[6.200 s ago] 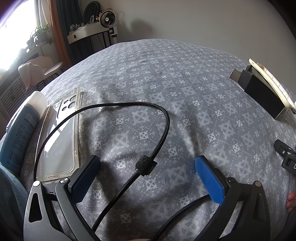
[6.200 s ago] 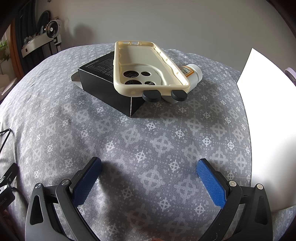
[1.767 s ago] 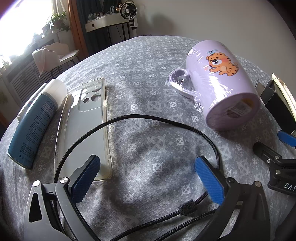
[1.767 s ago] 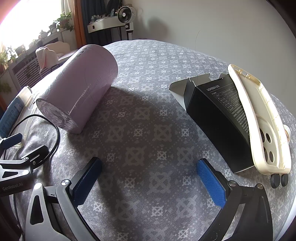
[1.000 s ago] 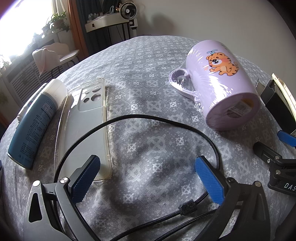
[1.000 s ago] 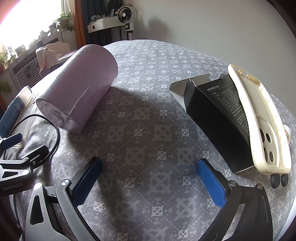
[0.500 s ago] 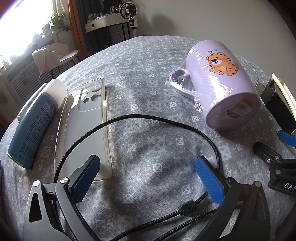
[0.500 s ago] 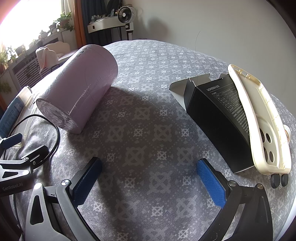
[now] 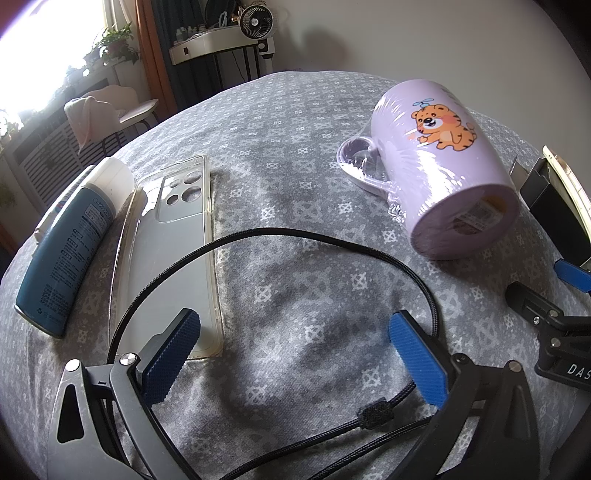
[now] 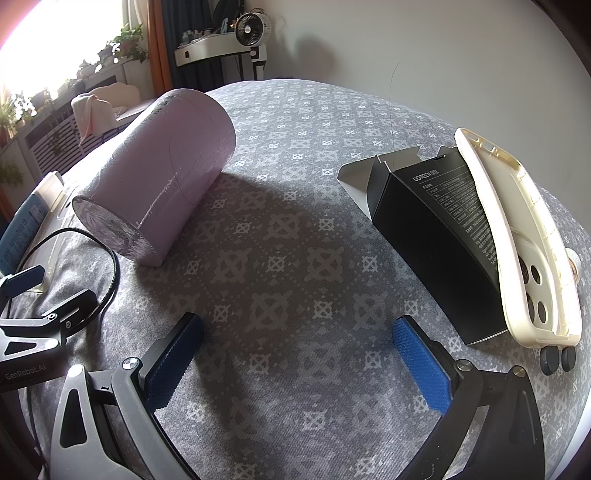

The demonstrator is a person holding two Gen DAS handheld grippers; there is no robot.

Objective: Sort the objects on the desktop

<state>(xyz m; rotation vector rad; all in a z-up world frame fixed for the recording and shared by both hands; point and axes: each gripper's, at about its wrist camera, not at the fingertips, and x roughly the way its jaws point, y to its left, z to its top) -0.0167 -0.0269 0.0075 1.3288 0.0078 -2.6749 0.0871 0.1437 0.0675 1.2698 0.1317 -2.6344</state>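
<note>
A lilac tiger mug (image 9: 439, 166) lies on its side on the grey patterned cloth (image 9: 295, 122); it also shows in the right wrist view (image 10: 162, 184). My left gripper (image 9: 295, 354) is open and empty over a black braided cable (image 9: 332, 251). A clear phone case (image 9: 173, 243) and a blue tube (image 9: 70, 243) lie to its left. My right gripper (image 10: 299, 354) is open and empty above bare cloth. A black box (image 10: 443, 236) with a cream phone case (image 10: 517, 236) leaning on it lies to its right.
Two small black round caps (image 10: 557, 360) sit beside the cream case. A white tube end (image 10: 574, 262) shows behind it. The right gripper's fingertips (image 9: 569, 275) show at the left view's right edge. A shelf with a fan (image 9: 255, 22) stands beyond the table.
Six seconds ago the mug was not in view; it now lies between the two grippers. Over the last two seconds nothing has moved.
</note>
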